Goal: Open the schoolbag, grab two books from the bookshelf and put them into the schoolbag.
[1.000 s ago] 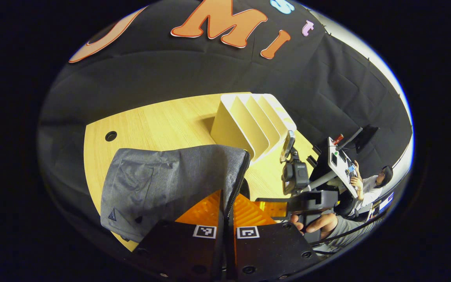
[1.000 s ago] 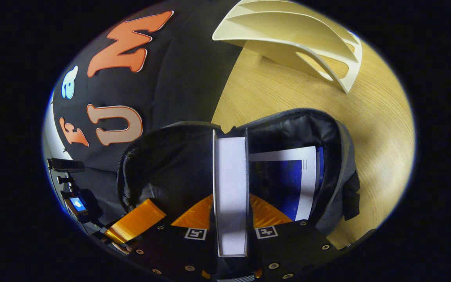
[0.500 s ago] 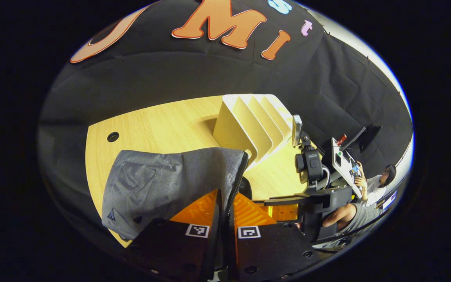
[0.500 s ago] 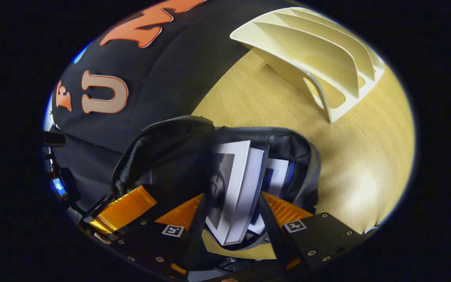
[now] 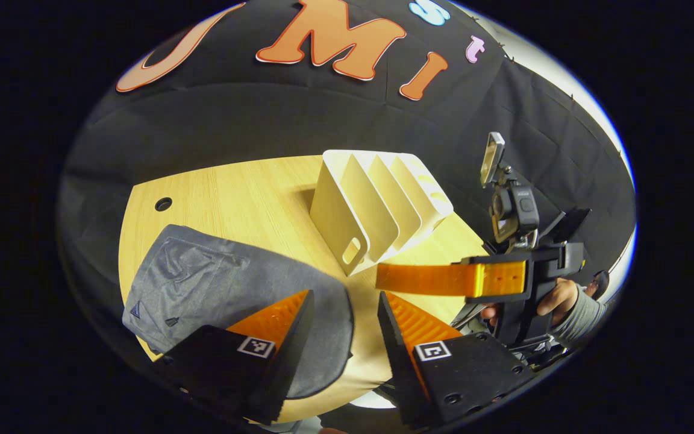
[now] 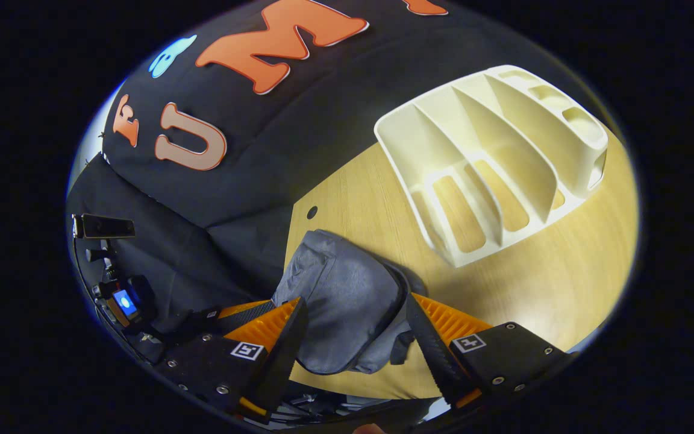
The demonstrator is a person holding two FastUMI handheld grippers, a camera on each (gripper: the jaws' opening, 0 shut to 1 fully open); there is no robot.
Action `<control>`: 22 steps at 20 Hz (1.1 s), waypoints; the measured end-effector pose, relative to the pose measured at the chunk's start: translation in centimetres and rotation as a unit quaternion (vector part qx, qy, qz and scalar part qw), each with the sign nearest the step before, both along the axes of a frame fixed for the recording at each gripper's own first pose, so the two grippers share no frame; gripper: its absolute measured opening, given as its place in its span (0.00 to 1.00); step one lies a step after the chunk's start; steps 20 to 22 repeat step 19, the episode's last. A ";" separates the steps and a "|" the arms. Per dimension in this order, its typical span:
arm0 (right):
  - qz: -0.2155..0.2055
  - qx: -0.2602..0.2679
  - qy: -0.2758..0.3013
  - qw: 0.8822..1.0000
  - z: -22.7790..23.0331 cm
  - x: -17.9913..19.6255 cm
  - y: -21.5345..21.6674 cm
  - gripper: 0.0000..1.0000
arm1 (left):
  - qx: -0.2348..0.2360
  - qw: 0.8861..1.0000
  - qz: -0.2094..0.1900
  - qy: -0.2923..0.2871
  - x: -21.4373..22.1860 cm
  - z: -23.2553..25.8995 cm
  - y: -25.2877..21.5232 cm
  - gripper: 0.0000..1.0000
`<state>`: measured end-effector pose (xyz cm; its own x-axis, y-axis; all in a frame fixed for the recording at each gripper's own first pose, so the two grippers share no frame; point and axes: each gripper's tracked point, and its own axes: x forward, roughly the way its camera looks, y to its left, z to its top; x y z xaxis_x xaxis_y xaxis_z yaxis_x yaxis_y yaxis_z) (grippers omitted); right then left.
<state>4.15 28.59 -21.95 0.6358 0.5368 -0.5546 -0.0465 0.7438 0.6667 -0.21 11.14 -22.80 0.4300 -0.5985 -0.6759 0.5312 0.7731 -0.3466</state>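
two grippers, both off the load. left gripper: jaws apart, nothing between them, raised above the front edge of the table. right gripper: jaws likewise apart and empty, poised over the same spot from the other side; in the left gripper view, seen farther off at the right, held by a hand in a grey sleeve, one orange finger reaching across above the table.

schoolbag: grey, slumped flat on the wooden table near its front edge, directly ahead of the left gripper's fingers and, in the right gripper view, between and beyond the right gripper's fingers. mouth of the bag not visible from either angle; open or zipped, cannot tell. no book visible outside the bag.

bookshelf: cream, slotted, standing on the table behind the schoolbag and apart from it. all visible slots empty, table grain showing through the base cut-outs.

judgement: empty shelf plus released, collapsed bag suggests both books already inside and the task at or near its end. probable reason for the parted jaws and raised position: release of the bag fabric, clearance for withdrawal without snagging. unsupported soft bag likely to lie as it is.
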 end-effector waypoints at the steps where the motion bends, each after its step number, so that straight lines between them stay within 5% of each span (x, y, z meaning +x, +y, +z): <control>1: -0.003 -0.008 -0.011 1.000 0.6 0.3 -1.5 0.97 | -0.001 1.000 0.004 -0.007 0.0 0.4 -0.9 0.75; 4: -0.009 -0.035 -0.045 0.998 2.7 1.2 -5.7 0.98 | 0.003 0.999 0.023 -0.034 0.3 1.7 -3.5 0.94; 7: -0.011 -0.068 -0.079 0.995 4.6 1.5 -9.6 0.98 | -0.006 0.996 0.051 -0.074 0.9 4.1 -6.2 0.99; 11: -0.038 -0.090 -0.150 0.984 10.0 2.0 -14.6 0.98 | 0.020 0.982 0.096 -0.163 2.4 7.0 -8.3 0.98; 15: -0.046 -0.140 -0.234 0.961 15.9 1.6 -19.7 0.98 | 0.007 0.962 0.147 -0.228 2.3 11.8 -10.6 0.98; 19: -0.054 -0.177 -0.330 0.926 21.4 0.6 -22.4 0.97 | 0.022 0.924 0.212 -0.318 2.2 17.0 -11.1 0.98; 22: -0.054 -0.177 -0.330 0.926 21.4 0.6 -22.4 0.97 | 0.022 0.924 0.212 -0.318 2.2 17.0 -11.1 0.98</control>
